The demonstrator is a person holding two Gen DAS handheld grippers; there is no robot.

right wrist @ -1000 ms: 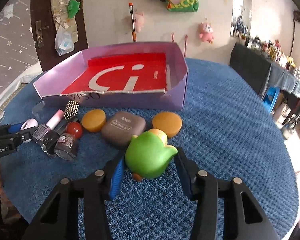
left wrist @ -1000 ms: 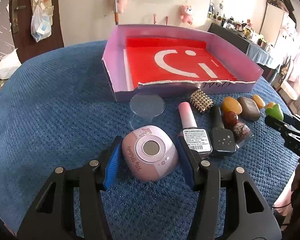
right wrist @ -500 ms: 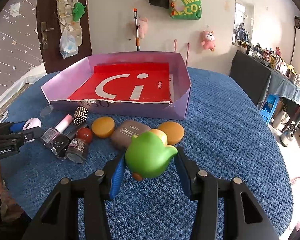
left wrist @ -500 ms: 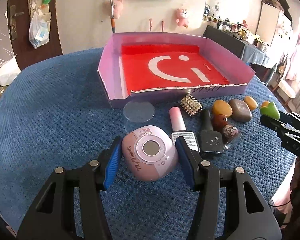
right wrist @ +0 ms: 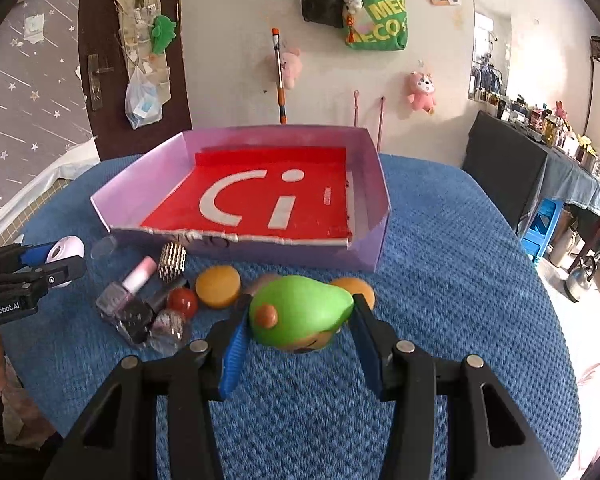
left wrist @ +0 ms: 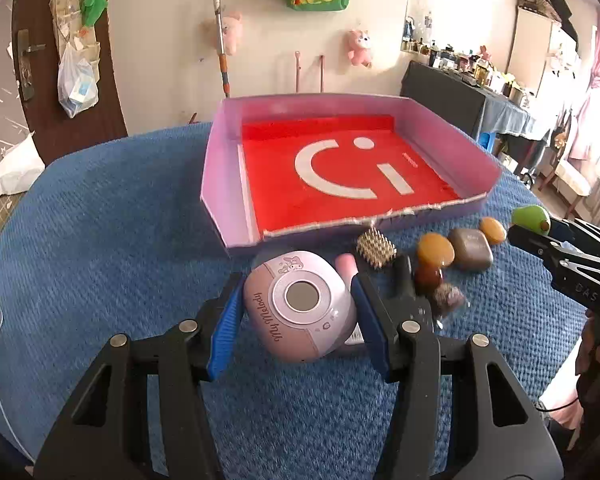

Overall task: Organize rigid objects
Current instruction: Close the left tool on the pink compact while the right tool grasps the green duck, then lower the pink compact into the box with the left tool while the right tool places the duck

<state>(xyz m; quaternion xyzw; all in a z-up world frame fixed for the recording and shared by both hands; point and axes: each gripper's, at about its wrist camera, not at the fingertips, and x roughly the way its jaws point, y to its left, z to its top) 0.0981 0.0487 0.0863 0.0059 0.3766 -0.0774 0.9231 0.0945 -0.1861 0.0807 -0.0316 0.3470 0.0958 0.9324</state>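
While I hold both tools above the blue cloth [left wrist: 100, 240], each is already loaded: my left gripper [left wrist: 296, 320] is clamped across the flanks of the pink round gadget [left wrist: 300, 306], and my right gripper [right wrist: 298, 332] pinches the green duck toy [right wrist: 300, 312] by its sides. Both loads hang near the front edge of the cloth, just short of the purple tray [left wrist: 220, 184], whose red floor is bare. The gadget looks like hard, glossy plastic, so I judge it stiff and fairly light but slippery; its curved shell could squirt out of flat pads, which is why a hold across its widest part suits it best. The duck looks hollow and somewhat yielding, probably very light, and it sits tilted between the pads, so I expect it may twist. Nail polish bottles [right wrist: 128, 304] on the cloth are likely glass and want gentler handling.
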